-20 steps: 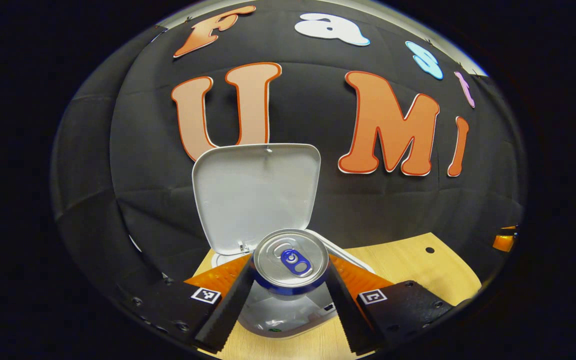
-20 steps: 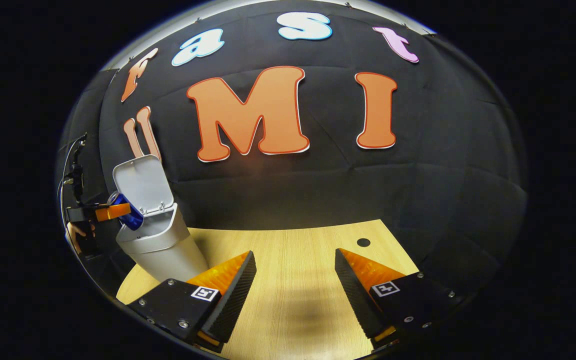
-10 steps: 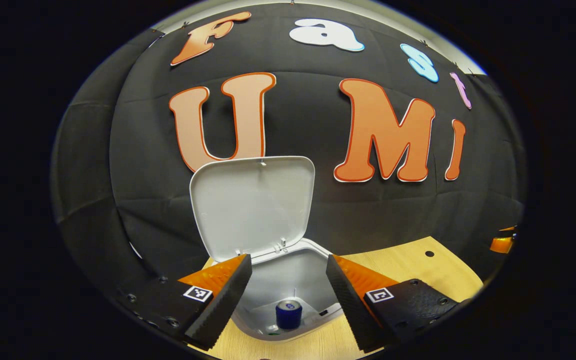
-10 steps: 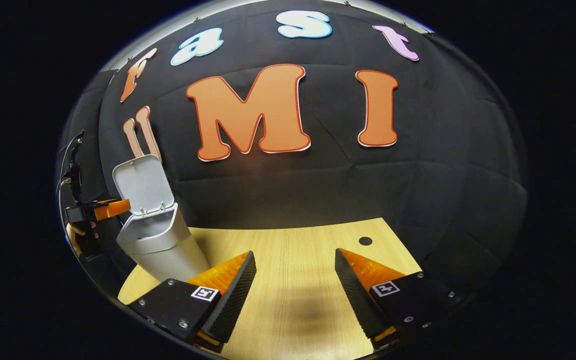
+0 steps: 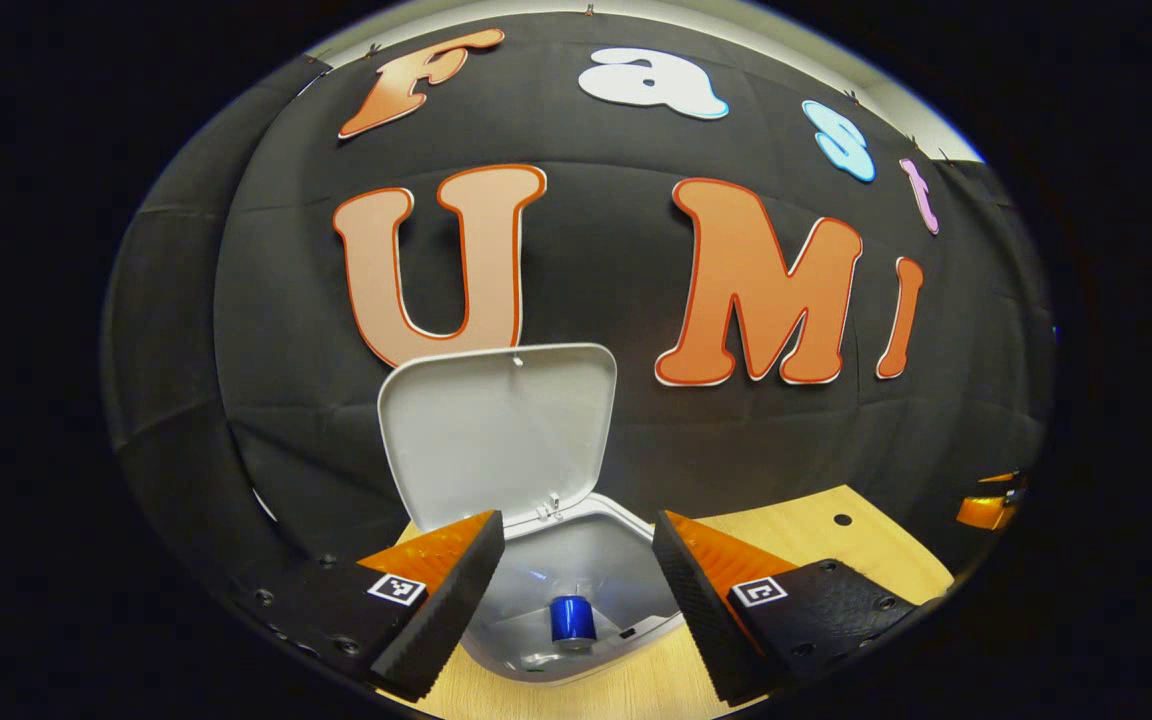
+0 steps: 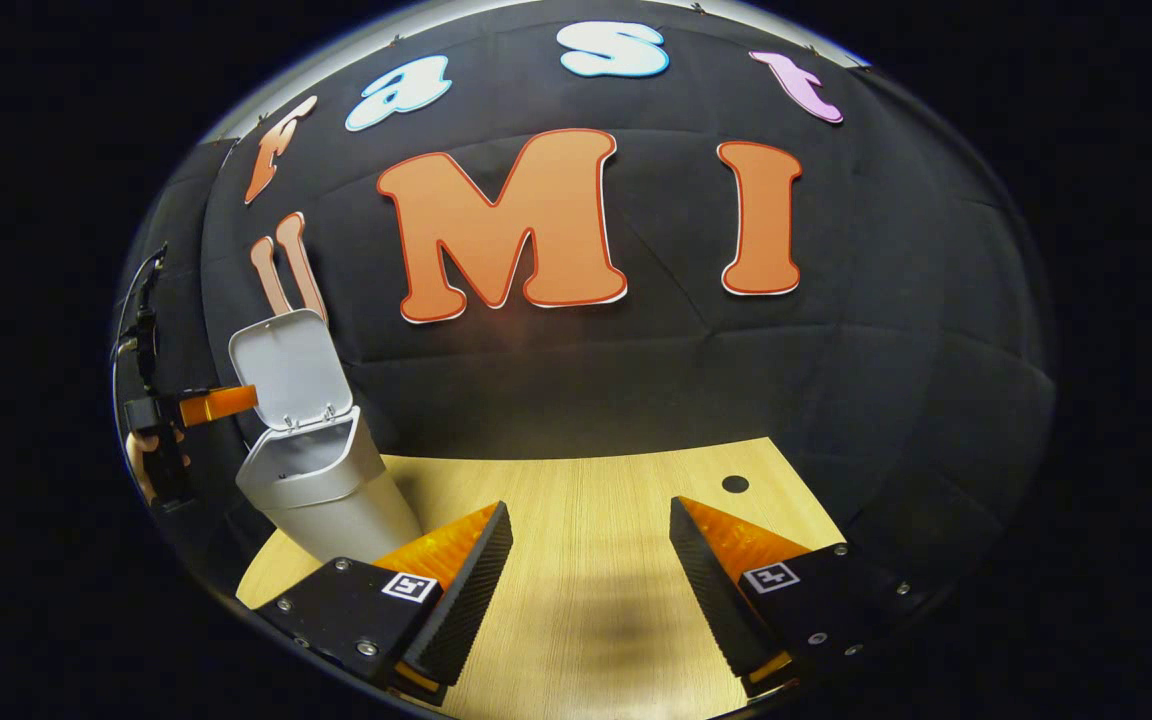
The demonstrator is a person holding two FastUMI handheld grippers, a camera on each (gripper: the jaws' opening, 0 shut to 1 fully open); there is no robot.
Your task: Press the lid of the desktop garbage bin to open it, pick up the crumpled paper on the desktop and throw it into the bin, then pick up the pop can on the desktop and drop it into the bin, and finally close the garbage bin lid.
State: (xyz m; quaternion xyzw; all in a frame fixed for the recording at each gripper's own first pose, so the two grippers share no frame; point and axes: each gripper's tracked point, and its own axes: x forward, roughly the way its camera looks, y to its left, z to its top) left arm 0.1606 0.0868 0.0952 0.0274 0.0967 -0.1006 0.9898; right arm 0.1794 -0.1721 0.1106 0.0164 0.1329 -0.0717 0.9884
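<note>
In the left gripper view the white bin [image 5: 604, 545] stands open, its lid [image 5: 496, 430] tipped up against the wall. A blue pop can [image 5: 572, 620] lies down inside it. My left gripper [image 5: 576, 600] hangs open above the bin's mouth with nothing between its fingers. The right gripper view shows the same bin [image 6: 331, 495] at the left with its lid [image 6: 288, 368] raised, and the left gripper [image 6: 198, 406] held by a hand beside it. My right gripper [image 6: 591, 580] is open over the bare wooden table [image 6: 596, 500]. Crumpled paper cannot be made out inside the bin.
The wooden table [image 5: 816, 540] reaches right of the bin, with a small dark hole [image 5: 842, 519] near its far edge; the same hole [image 6: 734, 484] shows in the right gripper view. The black cloth wall stands close behind the bin.
The left gripper opened and let the can go; the can dropped into the bin. The left gripper then rose a little above the bin. The right gripper stayed put.
</note>
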